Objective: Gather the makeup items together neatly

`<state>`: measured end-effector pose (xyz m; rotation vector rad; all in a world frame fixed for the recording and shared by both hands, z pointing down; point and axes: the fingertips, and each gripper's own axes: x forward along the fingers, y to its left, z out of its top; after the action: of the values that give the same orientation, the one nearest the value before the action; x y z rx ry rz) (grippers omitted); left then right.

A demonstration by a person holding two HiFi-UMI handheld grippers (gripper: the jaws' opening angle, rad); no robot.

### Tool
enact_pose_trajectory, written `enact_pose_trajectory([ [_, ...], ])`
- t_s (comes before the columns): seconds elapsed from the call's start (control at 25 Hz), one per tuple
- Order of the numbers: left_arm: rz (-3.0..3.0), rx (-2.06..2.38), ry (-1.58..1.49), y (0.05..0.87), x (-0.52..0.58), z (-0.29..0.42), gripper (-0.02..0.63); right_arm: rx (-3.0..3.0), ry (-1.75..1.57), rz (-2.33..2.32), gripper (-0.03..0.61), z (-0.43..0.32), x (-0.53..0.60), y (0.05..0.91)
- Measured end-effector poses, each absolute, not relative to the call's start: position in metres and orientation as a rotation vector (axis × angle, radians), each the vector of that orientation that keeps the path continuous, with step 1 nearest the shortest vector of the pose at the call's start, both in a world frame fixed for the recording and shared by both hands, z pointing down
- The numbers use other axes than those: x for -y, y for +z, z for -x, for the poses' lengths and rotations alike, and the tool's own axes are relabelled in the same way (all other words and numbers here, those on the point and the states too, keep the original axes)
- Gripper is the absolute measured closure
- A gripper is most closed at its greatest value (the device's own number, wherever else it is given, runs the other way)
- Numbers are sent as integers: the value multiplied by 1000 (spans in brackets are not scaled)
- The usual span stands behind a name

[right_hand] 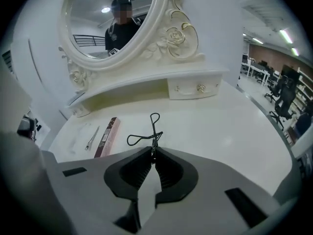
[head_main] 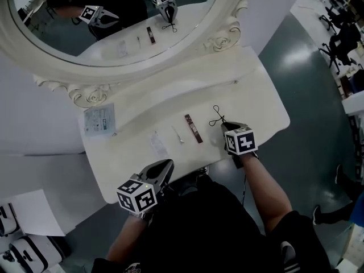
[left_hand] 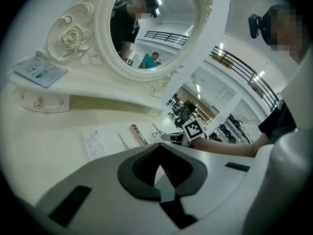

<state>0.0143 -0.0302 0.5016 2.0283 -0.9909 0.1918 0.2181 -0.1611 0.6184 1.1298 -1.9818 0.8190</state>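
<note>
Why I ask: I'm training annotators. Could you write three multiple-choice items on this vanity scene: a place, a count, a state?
1. Where is the slim brown box? A) on the tabletop, between the tweezers and the eyelash curler B) on the mirror shelf C) on the floor
2. How many grippers hold something? A) none B) one C) two
3. The right gripper's jaws are: A) wide open B) shut on the eyelash curler C) shut on nothing
1 A, it lies between them; 2 B, the left gripper is shut, empty; 3 B, it pinches the curler.
</note>
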Motion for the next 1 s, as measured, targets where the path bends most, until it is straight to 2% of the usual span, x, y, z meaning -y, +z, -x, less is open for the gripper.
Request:
enact_pose_trajectory([
  [1.0,-2044,976,170,496,8,25,606,1855,896,-1271,528,-215,149,629],
])
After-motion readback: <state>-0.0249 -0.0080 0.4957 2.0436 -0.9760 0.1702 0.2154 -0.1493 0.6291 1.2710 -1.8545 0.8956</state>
